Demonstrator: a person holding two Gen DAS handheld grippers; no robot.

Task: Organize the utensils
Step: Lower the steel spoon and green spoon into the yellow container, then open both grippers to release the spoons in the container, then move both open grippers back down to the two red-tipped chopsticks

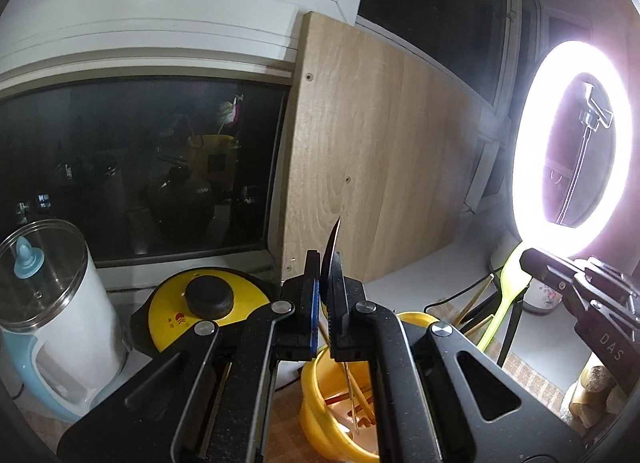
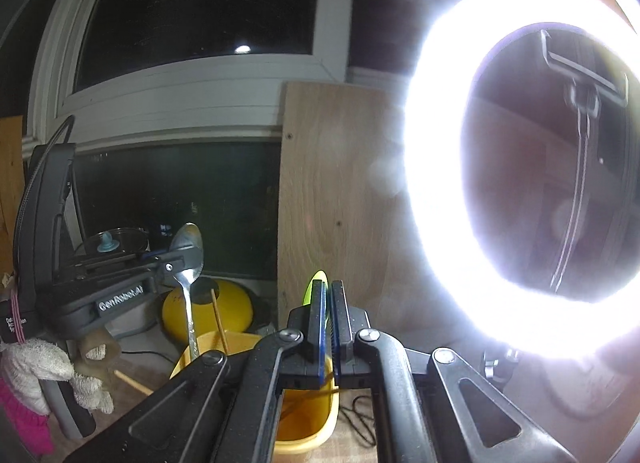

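Above the yellow utensil holder, both grippers carry one utensil each.

Left wrist view
- Left gripper (image 1: 327, 295): jaws closed tight on a metal spoon (image 1: 334, 247), seen edge-on, its bowl sticking up past the fingertips.
- Yellow utensil holder (image 1: 320, 415): directly below the left gripper; wooden chopsticks (image 1: 366, 403) lean inside it.
- Right gripper (image 1: 532, 259): right of the holder, clamped on a lime-green spatula (image 1: 506, 291) that slants down toward the holder.
- Yellow-lidded cooker (image 1: 208, 315): left of the holder; white and blue kettle (image 1: 52, 319) farther left.
- Ring light (image 1: 536, 119): above and right of the holder.

Right wrist view
- Right gripper (image 2: 329, 319): jaws pressed shut on the lime-green spatula (image 2: 316, 283), its tip showing above the pads.
- Yellow utensil holder (image 2: 308, 419): under the gripper.
- Left gripper (image 2: 176, 259): above the holder's left side, gripping the metal spoon (image 2: 188, 259), handle hanging into the holder.
- Wooden board (image 2: 340, 191): upright behind the holder.
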